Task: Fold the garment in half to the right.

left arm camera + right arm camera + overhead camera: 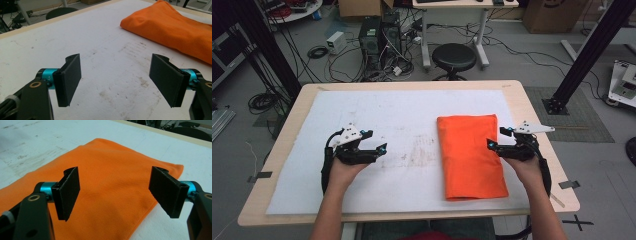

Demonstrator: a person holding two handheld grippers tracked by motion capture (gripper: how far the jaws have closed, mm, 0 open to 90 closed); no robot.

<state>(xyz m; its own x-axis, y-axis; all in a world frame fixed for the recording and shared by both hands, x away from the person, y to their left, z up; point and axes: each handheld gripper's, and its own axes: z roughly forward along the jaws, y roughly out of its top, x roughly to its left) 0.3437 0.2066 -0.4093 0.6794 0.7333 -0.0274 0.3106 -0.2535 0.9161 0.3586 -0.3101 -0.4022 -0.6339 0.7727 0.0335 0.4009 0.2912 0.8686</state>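
Observation:
A folded orange cloth (469, 155) lies flat on the white table cover (382, 115), right of centre. My right gripper (497, 138) hovers at the cloth's right edge, open, with nothing between its jaws; in the right gripper view the orange cloth (112, 185) spreads under and beyond my right gripper (115, 195). My left gripper (376, 141) is open over the bare cover at the left, well apart from the cloth. In the left gripper view the cloth (172, 27) lies ahead to the upper right of my left gripper (116, 82).
The wooden table (532, 115) has its edges just outside the cover. Beyond the far edge stand a black stool (454, 57), a computer tower (371, 36) and loose cables on the floor. Black frame posts (592, 50) stand at both sides.

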